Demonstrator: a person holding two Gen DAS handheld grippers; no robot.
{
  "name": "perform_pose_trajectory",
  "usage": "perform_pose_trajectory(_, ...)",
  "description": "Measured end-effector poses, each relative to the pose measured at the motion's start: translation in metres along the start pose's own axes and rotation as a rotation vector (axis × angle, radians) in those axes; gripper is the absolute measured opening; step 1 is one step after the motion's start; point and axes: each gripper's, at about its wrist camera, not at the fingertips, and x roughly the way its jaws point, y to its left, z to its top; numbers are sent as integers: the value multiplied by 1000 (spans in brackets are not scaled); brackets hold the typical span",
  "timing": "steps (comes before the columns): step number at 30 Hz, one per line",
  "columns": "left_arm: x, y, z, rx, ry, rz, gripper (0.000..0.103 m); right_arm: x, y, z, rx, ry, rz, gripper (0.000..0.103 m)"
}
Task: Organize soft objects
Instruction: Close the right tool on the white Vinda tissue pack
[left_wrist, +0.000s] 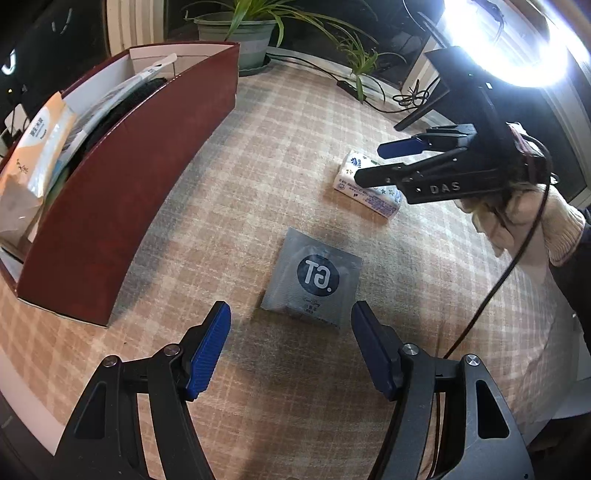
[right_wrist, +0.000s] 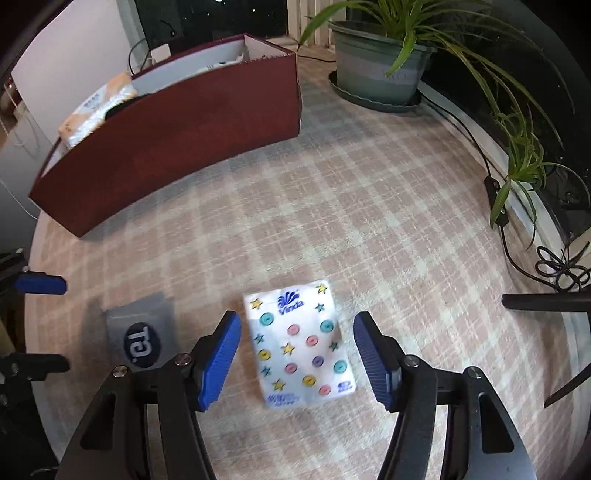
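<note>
A grey packet with a dark round logo (left_wrist: 312, 281) lies flat on the checked tablecloth just ahead of my left gripper (left_wrist: 291, 332), which is open and empty above it. The packet also shows in the right wrist view (right_wrist: 142, 338). A white Vinda tissue pack with coloured buttons and stars (right_wrist: 301, 343) lies between the open fingers of my right gripper (right_wrist: 297, 343), which hovers over it. In the left wrist view the right gripper (left_wrist: 369, 162) hangs open over the tissue pack (left_wrist: 369, 192). A dark red box (left_wrist: 122, 192) holds several soft packs.
The red box (right_wrist: 177, 144) stands at the back left with an orange-white tissue pack (right_wrist: 96, 109) in it. A potted plant (right_wrist: 380, 62) stands at the back. Cables (right_wrist: 509, 236) and a lamp stand run along the right edge. A bright lamp (left_wrist: 509, 40) glares.
</note>
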Motion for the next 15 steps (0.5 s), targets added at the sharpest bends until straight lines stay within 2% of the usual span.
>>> perform_pose_trajectory(10,0,1,-1,6,2,3,67,26,8,-1,-81,84,-76,59)
perform_pose_trajectory(12,2,0,-1,20,4,3,68,29,9,-6,-72,101,-103,59)
perform_pose_trajectory(15,7,-4,-1,73,-3,34,73,28,2,-13,4,103,-79,55)
